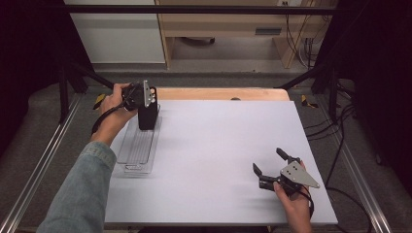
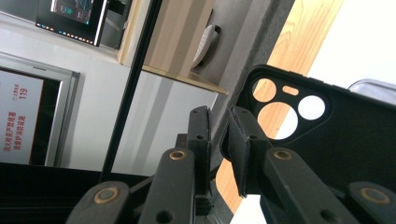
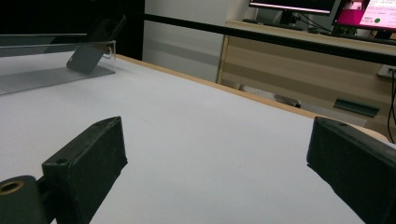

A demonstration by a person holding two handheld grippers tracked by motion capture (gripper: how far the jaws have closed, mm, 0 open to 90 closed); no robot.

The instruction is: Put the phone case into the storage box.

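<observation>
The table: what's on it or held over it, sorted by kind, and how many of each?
Black phone case: 1, standing in the tray, at the left gripper
Clear tray: 1, at the table's left edge
Handheld grippers: 2, the right gripper open, near the right corner
Total: 4

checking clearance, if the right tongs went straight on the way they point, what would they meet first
Probably nothing close: the open right tongs point across bare table; the clear tray and black phone case sit off to one side.

Left gripper [image 1: 145, 95] at upright phone case [image 1: 147, 115] – seemingly touching, clear tray [image 1: 138, 145]
</observation>
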